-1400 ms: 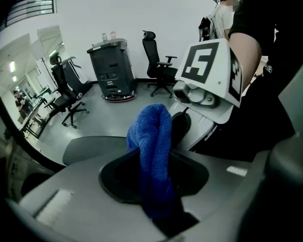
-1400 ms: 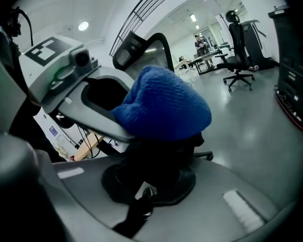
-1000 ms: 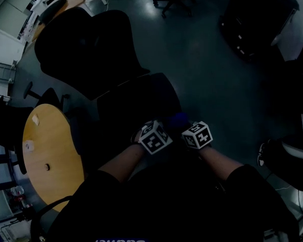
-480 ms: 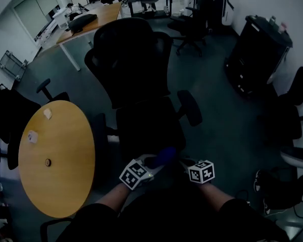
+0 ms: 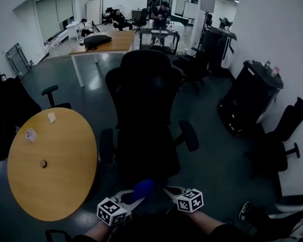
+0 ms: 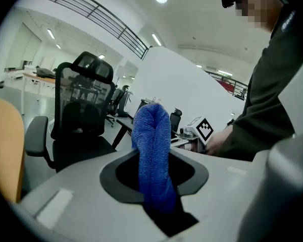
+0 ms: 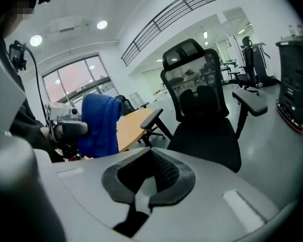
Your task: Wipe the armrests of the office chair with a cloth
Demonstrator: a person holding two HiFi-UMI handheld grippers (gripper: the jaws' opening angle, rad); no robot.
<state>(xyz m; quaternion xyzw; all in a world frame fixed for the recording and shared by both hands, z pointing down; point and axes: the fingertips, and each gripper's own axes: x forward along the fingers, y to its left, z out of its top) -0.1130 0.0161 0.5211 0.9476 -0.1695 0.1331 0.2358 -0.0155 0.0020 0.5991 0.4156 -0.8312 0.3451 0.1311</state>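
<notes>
The black office chair (image 5: pixel 144 110) faces me, its left armrest (image 5: pixel 106 145) and right armrest (image 5: pixel 189 135) jutting out on either side of the seat. My left gripper (image 5: pixel 135 197) is shut on a blue cloth (image 5: pixel 143 188), which stands up between its jaws in the left gripper view (image 6: pixel 152 155). My right gripper (image 5: pixel 169 190) hangs beside it, shut and holding nothing (image 7: pixel 149 178). Both are held in front of the seat, short of the chair. In the right gripper view the chair (image 7: pixel 204 110), its armrest (image 7: pixel 250 103) and the cloth (image 7: pixel 100 125) show.
A round wooden table (image 5: pixel 50 160) with small items stands close on the left. More black chairs stand at far left (image 5: pixel 10 115) and right (image 5: pixel 278 145). A black cabinet (image 5: pixel 250 102) is at right. A desk (image 5: pixel 106 42) and people are far behind.
The head view has lifted from steeply down to looking across the room. Both grippers now sit lower in view, off the seat and in front of the chair. The cloth stays gripped.
</notes>
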